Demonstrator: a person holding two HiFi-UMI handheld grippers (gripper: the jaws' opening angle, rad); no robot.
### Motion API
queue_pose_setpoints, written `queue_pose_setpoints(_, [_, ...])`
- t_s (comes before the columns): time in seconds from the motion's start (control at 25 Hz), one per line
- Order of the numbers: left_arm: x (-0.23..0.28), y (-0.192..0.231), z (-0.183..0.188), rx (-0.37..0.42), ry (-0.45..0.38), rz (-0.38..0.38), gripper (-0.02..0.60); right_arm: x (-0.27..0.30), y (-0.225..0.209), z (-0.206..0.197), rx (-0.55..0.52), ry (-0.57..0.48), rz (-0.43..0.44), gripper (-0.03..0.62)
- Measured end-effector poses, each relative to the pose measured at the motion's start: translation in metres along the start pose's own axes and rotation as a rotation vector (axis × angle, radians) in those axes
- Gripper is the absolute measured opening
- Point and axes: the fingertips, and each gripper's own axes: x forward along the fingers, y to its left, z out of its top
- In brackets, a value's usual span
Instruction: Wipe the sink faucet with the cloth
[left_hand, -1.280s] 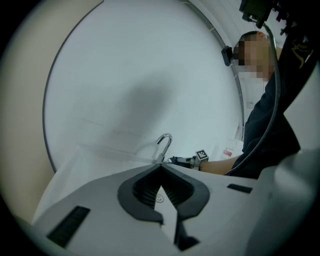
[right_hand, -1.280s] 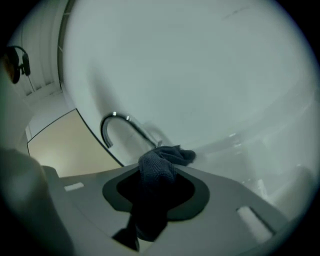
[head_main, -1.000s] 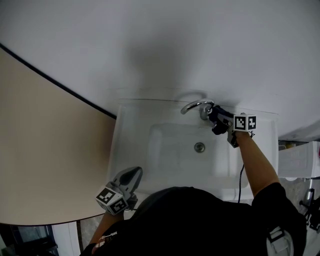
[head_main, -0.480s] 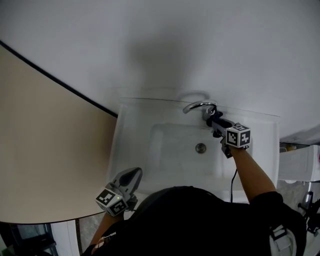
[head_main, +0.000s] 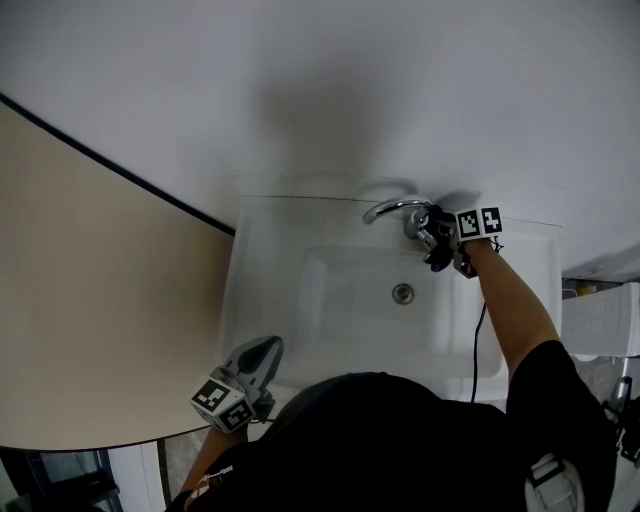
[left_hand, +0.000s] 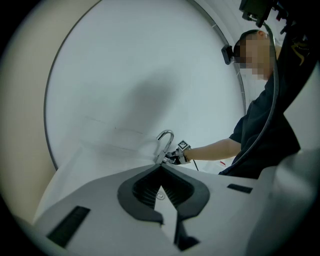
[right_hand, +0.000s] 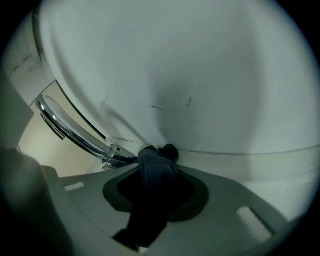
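cloth (right_hand: 156, 170): soft, light, limp dark knit, bunched at faucet (head_main: 395, 208) base, far right of sink (head_main: 250, 300) | right tool (head_main: 432, 238): clenched on cloth, jaws just tightened; likely best gripped at bunched middle; chrome probably slippery | left tool (head_main: 266, 348): clamped empty, near left rim

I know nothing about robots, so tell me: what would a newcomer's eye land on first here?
The shiny curved faucet at the back of the white sink stands out, with the right gripper holding a dark cloth at its base; its jaws have just been closing on that cloth. The left gripper rests shut at the sink's near-left edge.
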Motion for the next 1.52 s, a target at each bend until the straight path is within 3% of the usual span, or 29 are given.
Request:
queue_pose_setpoints(0.16, [-0.001, -0.001, 0.001, 0.003, -0.005, -0.003, 0.000, -0.014, -0.010, -0.014, 0.188, -0.080, 0.076, 0.097])
queue_pose_setpoints(0.28, [-0.007, 0.006, -0.002, -0.010, -0.010, 0.012, 0.000, -0.024, -0.021, -0.035, 0.253, -0.101, 0.075, 0.095])
queue_pose_setpoints(0.44, [-0.006, 0.007, -0.006, -0.017, 0.000, 0.008, 0.000, -0.017, -0.007, -0.079, 0.169, -0.028, 0.079, 0.095])
queue_pose_setpoints(0.56, [0.000, 0.002, -0.007, -0.023, 0.015, 0.003, 0.000, 0.002, 0.032, -0.091, 0.163, -0.066, 0.168, 0.095])
queue_pose_setpoints(0.68, [0.005, -0.005, -0.004, -0.008, 0.032, -0.001, 0.000, 0.024, 0.075, -0.069, 0.307, -0.306, 0.290, 0.097])
queue_pose_setpoints(0.8, [0.005, -0.012, -0.003, 0.012, 0.055, -0.004, 0.000, 0.024, 0.069, -0.045, 0.547, -0.634, 0.269, 0.097])
queue_pose_setpoints(0.88, [0.003, -0.016, -0.007, 0.034, 0.075, -0.006, 0.000, 0.016, 0.057, -0.041, 0.574, -0.747, 0.235, 0.097])
queue_pose_setpoints(0.96, [-0.002, -0.014, -0.012, 0.042, 0.090, -0.003, 0.000, 0.008, 0.049, -0.045, 0.498, -0.754, 0.201, 0.097])
queue_pose_setpoints(1.2, [-0.015, -0.003, -0.012, 0.038, 0.126, 0.050, 0.000, -0.012, 0.035, -0.075, 0.113, -0.585, 0.109, 0.103])
queue_pose_setpoints(1.52, [-0.010, -0.002, -0.003, 0.060, 0.097, 0.042, 0.000, -0.032, 0.025, -0.078, -0.197, -0.412, 0.069, 0.104])
